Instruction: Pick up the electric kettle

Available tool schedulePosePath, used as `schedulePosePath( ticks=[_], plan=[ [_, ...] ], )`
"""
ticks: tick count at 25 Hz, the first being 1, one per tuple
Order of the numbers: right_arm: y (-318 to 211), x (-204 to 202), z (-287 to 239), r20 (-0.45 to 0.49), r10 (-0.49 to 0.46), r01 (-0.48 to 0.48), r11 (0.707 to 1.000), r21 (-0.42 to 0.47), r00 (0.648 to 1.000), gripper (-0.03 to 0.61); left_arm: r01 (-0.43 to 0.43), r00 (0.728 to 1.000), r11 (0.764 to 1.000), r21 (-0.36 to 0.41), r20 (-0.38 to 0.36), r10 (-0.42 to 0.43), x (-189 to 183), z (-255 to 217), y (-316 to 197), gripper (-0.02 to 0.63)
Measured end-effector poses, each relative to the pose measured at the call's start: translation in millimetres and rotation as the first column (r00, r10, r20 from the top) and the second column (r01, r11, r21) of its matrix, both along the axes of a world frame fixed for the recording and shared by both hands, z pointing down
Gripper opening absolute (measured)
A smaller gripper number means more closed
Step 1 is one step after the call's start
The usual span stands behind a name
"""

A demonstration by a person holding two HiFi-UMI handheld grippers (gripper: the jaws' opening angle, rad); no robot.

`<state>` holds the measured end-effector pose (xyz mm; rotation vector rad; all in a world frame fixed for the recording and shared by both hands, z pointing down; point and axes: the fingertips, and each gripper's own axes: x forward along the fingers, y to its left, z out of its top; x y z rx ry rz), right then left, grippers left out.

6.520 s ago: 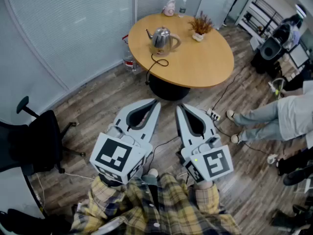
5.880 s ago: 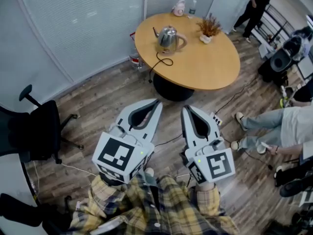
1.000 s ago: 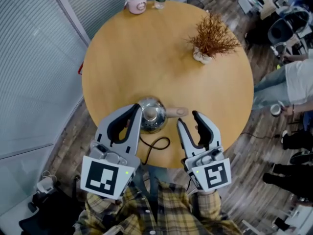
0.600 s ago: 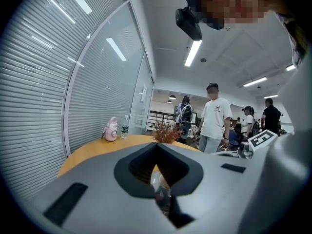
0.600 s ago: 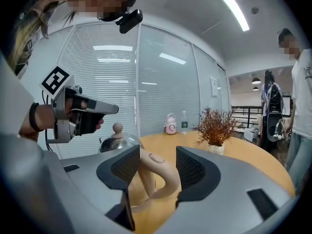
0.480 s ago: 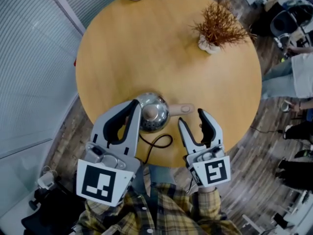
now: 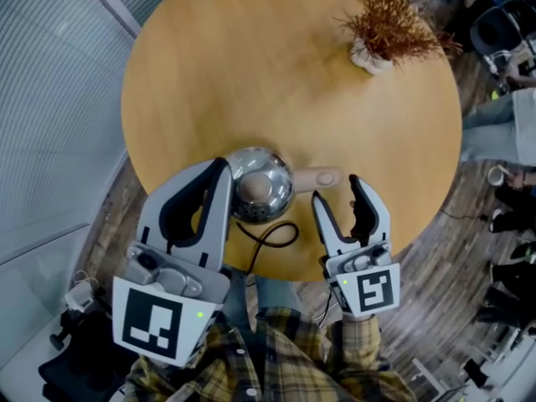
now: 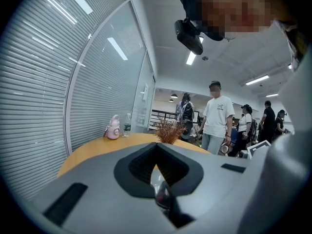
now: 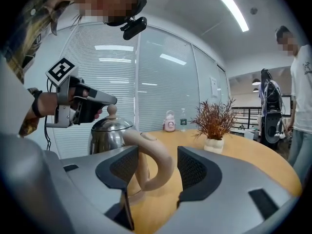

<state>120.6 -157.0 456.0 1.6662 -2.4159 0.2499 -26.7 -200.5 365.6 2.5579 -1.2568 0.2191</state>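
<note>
A shiny steel electric kettle [image 7: 260,184] stands near the front edge of the round wooden table [image 7: 209,74], its beige handle [image 7: 318,178] pointing right. My left gripper [image 7: 219,170] is shut with nothing in it, its tip beside the kettle's left side. My right gripper [image 7: 337,193] is open, and its jaws have just been opening. In the right gripper view the kettle [image 9: 109,133] and its looped handle [image 9: 153,165] stand just ahead of the gap of the right gripper [image 9: 158,167]; the pads touch nothing. The left gripper view shows the left gripper [image 8: 156,147] closed at its tip.
The kettle's black cord [image 7: 268,237] loops toward the table's front edge. A dried plant in a white pot [image 7: 389,23] stands at the far right. A pink bottle [image 8: 113,129] is at the far edge. Several people [image 8: 217,116] stand beyond; a glass wall [image 7: 50,99] runs along the left.
Both grippers have come down closer to the table beside the kettle. The right gripper's jaws stand wider apart than a second ago. The kettle has not moved.
</note>
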Motion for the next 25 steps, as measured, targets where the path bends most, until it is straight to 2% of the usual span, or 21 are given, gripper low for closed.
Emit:
schedulePosePath(
  ticks=[7, 14, 25],
  plan=[
    [-9.6, 5.4, 19.8, -0.007, -0.024, 0.023, 0.999, -0.023, 1.000, 0.255, 0.013, 1.000, 1.000, 0.005, 0.002, -0.013, 0.7, 2.7, -6.1, 0.002],
    [-25.5, -3.0, 34.3, 0.039, -0.047, 0.048, 0.999, -0.024, 0.998, 0.255, 0.027, 1.000, 1.000, 0.003, 0.003, -0.027, 2.6, 8.8, -11.6, 0.002],
    [-49.9, 2.5, 49.3, 0.033, 0.001, -0.001, 1.000, -0.018, 0.999, 0.250, 0.041, 0.999, 0.999, -0.014, -0.001, -0.041, -0.7, 16.1, -14.7, 0.002]
  ],
)
